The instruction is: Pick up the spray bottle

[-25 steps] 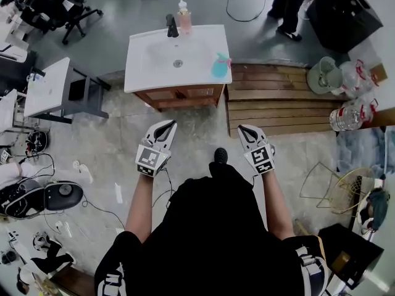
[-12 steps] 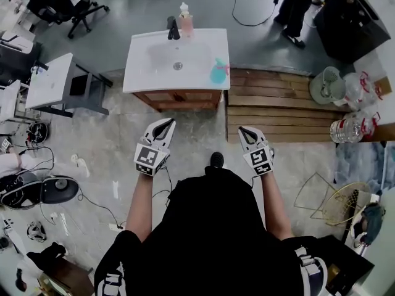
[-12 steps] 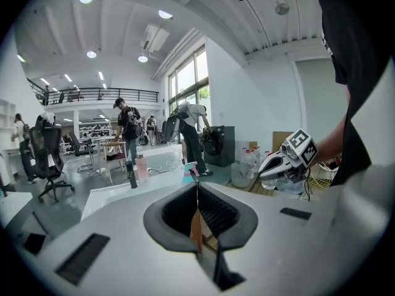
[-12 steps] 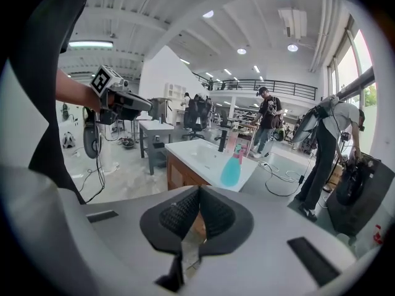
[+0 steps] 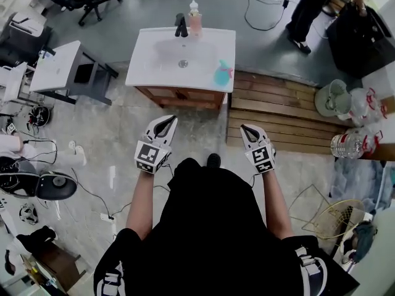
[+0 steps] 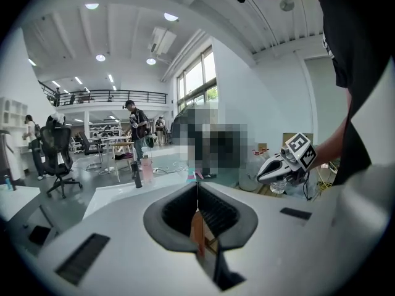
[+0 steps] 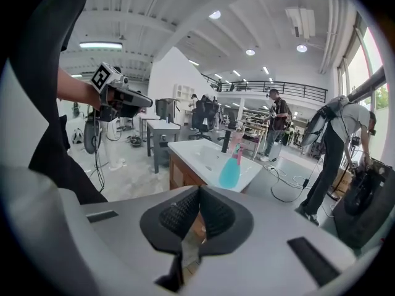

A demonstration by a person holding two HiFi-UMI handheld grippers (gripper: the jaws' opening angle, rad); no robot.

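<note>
A turquoise spray bottle (image 5: 222, 73) with a pink trigger stands at the right edge of a white washbasin top (image 5: 154, 73); it shows as the spray bottle (image 7: 232, 168) in the right gripper view too. My left gripper (image 5: 165, 124) and right gripper (image 5: 247, 130) hang in the air well short of the basin, both pointing toward it. Both are shut with nothing between the jaws. In the left gripper view the left gripper (image 6: 197, 186) has its jaws closed and the bottle is a small speck behind them.
A black tap (image 5: 181, 26) and a pink soap dispenser (image 5: 195, 18) stand at the basin's back. A wooden pallet (image 5: 278, 113) lies right of the cabinet. Water jugs (image 5: 355, 142), a grey side table (image 5: 65, 69), cables and a standing person (image 5: 308, 8) surround the area.
The person has stepped toward the basin, so both grippers sit closer to it. Both stayed shut.
</note>
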